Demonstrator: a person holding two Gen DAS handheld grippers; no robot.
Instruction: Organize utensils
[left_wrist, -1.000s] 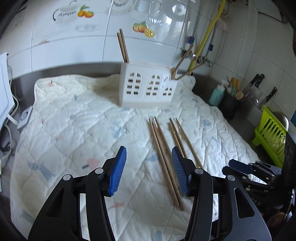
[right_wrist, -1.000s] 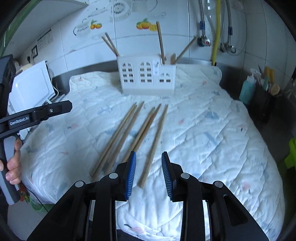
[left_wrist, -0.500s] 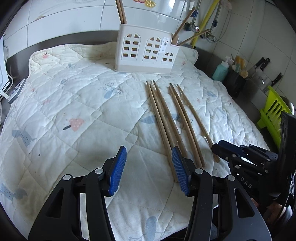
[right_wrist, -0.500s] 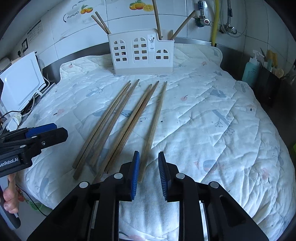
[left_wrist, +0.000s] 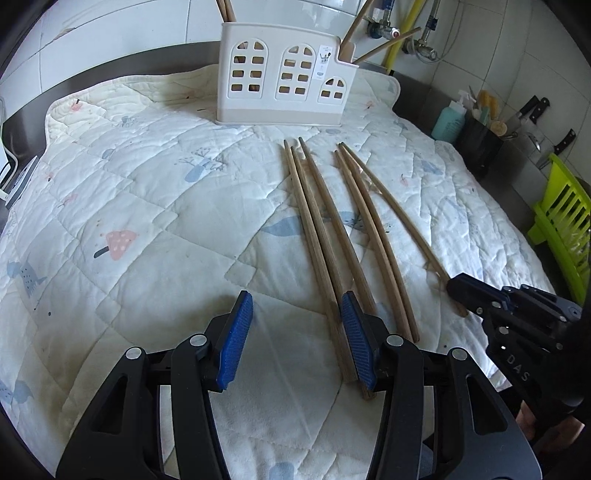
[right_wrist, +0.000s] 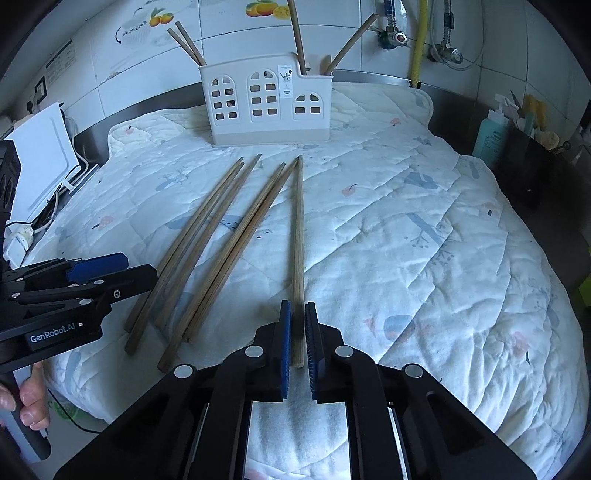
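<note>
Six chopsticks (right_wrist: 236, 236) lay on the quilted mat (right_wrist: 424, 258) before us, in front of the white holder (right_wrist: 266, 99). Our right gripper (right_wrist: 297, 325) was clenched on the near end of the rightmost chopstick (right_wrist: 298, 229), its jaws having just closed. Our left gripper (left_wrist: 295, 332) stood released, and its right pad touched the leftmost group of sticks (left_wrist: 314, 236), with only mat between the jaws. The mat covered a steel counter by a tiled wall. Only the left view showed the green rack (left_wrist: 557, 221) and knives (left_wrist: 535, 110); only the right showed a white appliance (right_wrist: 40, 166).
</note>
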